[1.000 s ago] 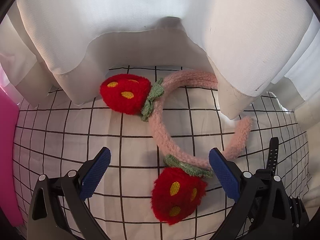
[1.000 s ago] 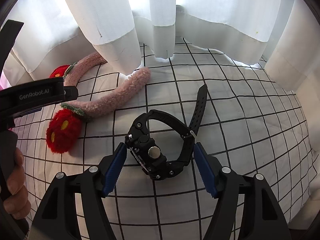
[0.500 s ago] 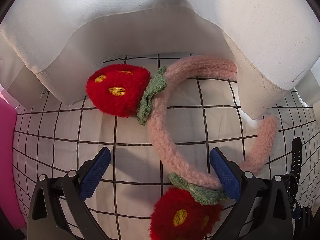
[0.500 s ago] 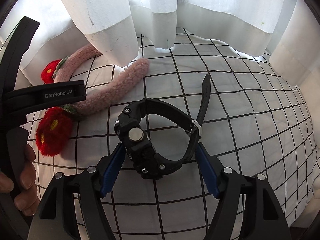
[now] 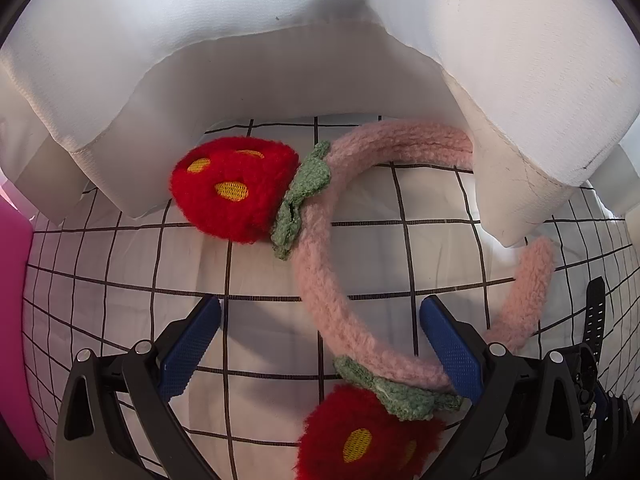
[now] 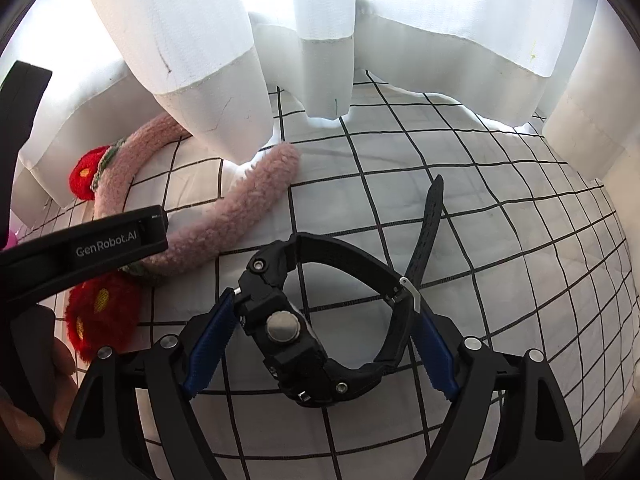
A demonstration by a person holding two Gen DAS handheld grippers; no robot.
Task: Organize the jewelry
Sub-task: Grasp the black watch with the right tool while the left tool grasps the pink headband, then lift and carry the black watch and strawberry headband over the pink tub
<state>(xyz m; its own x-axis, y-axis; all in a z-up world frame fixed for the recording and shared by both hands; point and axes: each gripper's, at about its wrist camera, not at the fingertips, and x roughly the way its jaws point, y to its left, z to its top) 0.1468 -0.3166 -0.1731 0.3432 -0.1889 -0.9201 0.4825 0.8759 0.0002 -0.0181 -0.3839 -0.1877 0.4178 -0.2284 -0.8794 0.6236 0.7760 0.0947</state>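
A fuzzy pink headband point(image 5: 320, 280) with two red strawberry pompoms point(image 5: 236, 188) lies on the white grid-patterned cloth point(image 5: 120, 280). My left gripper point(image 5: 320, 344) is open and straddles the band near its lower strawberry point(image 5: 360, 436). The headband also shows in the right wrist view point(image 6: 236, 216). A black wristwatch point(image 6: 320, 320) lies between the blue pads of my right gripper point(image 6: 320, 344), which is open around it. The watch's strap point(image 5: 594, 316) shows at the right edge of the left wrist view.
White curtains point(image 5: 320, 60) hang down onto the cloth and cover part of the headband's arc. A pink object point(image 5: 16, 320) stands at the far left. The left gripper's body point(image 6: 80, 248) and the person's hand point(image 6: 24, 412) fill the right view's left side.
My left gripper has moved forward so the headband's band now lies between its pads. My right gripper has moved forward around the watch, and its pads stand closer to the watch.
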